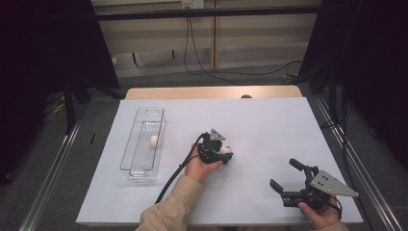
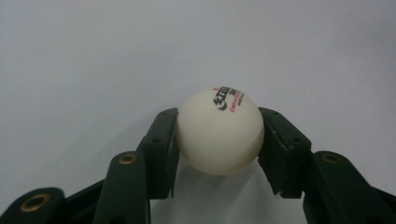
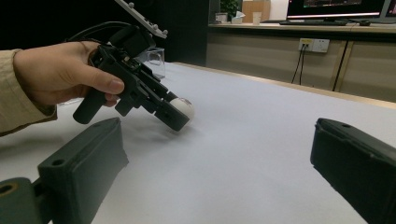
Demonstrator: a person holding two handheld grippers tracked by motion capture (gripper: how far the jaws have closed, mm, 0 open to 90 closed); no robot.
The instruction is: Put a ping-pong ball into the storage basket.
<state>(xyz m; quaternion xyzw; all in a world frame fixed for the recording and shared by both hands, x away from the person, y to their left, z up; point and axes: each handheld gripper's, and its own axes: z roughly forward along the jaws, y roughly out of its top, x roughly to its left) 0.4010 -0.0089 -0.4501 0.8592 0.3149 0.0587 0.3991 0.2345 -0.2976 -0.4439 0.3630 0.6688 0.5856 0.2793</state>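
While the clear tray (image 1: 142,159) sits at the left with one ball (image 1: 154,141) in it, my left tool (image 1: 222,153) pinches a second white ball (image 2: 220,131) just above the table (image 1: 269,125). The ball is smooth and round; if I loosen or tilt, it could pop out and roll away. My right tool (image 1: 285,175) idles wide open.
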